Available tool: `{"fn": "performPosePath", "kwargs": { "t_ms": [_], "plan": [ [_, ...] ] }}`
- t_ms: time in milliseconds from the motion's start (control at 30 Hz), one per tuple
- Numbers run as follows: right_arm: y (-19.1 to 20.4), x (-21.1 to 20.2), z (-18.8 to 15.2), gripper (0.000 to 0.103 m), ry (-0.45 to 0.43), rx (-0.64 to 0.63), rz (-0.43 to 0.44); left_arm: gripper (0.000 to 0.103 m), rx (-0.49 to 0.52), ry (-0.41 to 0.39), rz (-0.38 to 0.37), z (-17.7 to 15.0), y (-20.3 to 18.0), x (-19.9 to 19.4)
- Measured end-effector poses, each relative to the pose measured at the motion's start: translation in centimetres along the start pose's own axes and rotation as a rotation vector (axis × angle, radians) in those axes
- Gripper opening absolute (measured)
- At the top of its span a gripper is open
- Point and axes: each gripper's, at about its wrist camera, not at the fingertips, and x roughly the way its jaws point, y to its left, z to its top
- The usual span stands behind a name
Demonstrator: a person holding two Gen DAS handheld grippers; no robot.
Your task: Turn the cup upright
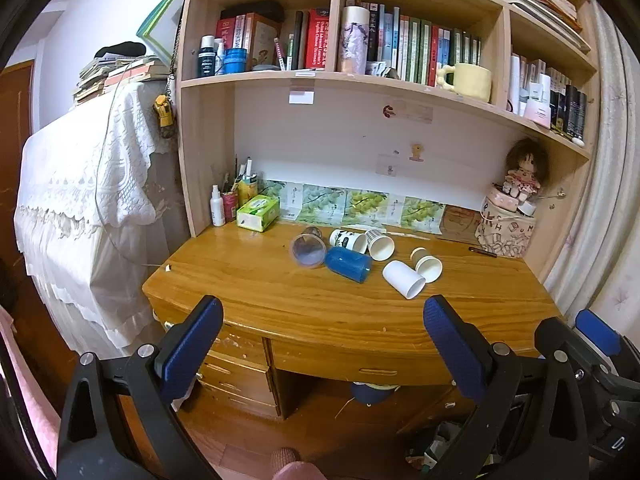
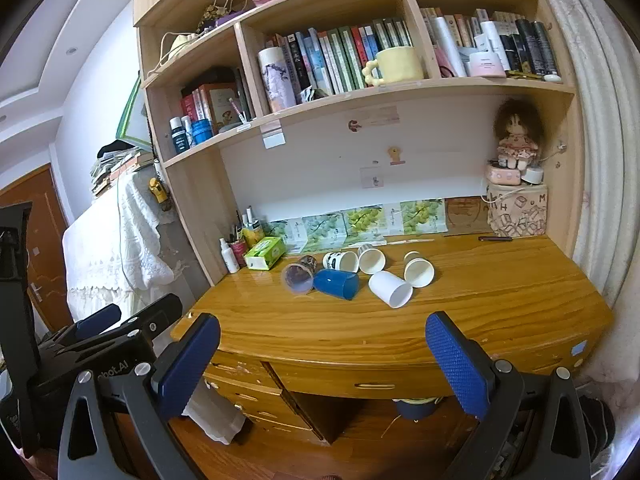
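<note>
Right in front of you, at the bottom of each picture, your left gripper (image 1: 322,344) and right gripper (image 2: 322,360) are both spread wide and hold nothing. They hang in front of the wooden desk (image 1: 280,300), well apart from the cups. In the middle of the frame six cups lie on their sides in a bunch: a clear cup (image 1: 307,249), a blue cup (image 1: 347,264), a panda cup (image 1: 348,239), a striped cup (image 1: 379,243), a white cup (image 1: 403,279) and a small paper cup (image 1: 426,265). A green tissue box (image 1: 258,212) sits at the back left.

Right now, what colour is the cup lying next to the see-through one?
Blue. The blue cup lies on its side beside the clear cup, best seen in the right wrist view.
</note>
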Motion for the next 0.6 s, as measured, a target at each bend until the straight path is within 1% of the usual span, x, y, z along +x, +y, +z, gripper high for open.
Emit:
{"fn": "performPosePath", "kwargs": {
  "t_ms": [133, 167, 267, 300, 467, 600],
  "plan": [
    [-0.2, 0.1, 0.1, 0.103, 0.001, -0.006, 0.012, 0.101, -0.011, 0.011, 0.002, 0.4, 0.3, 0.7],
    [-0.2, 0.1, 0.1, 0.103, 0.002, -0.006, 0.013, 0.101, -0.007, 0.012, -0.008, -0.3, -0.5, 0.2],
    [-0.3, 0.1, 0.1, 0.103, 0.003, -0.004, 0.013, 0.101, -0.011, 0.027, -0.027, -0.2, -0.7, 0.6],
    [0.1, 0.1, 0.0, 0.103, -0.001, -0.004, 0.005, 0.101, -0.009, 0.03, -0.03, -0.1, -0.8, 0.8],
    [-0.5, 0.1, 0.1, 0.103, -0.003, 0.017, -0.004, 0.101, 0.007, 0.044, -0.041, 0.0, -1.6, 1.6],
    [-1.7, 0.7, 0.3, 0.103, 0.005, 0.032, -0.012, 0.101, 0.029, 0.063, -0.05, 0.3, -2.5, 2.7]
  ]
}}
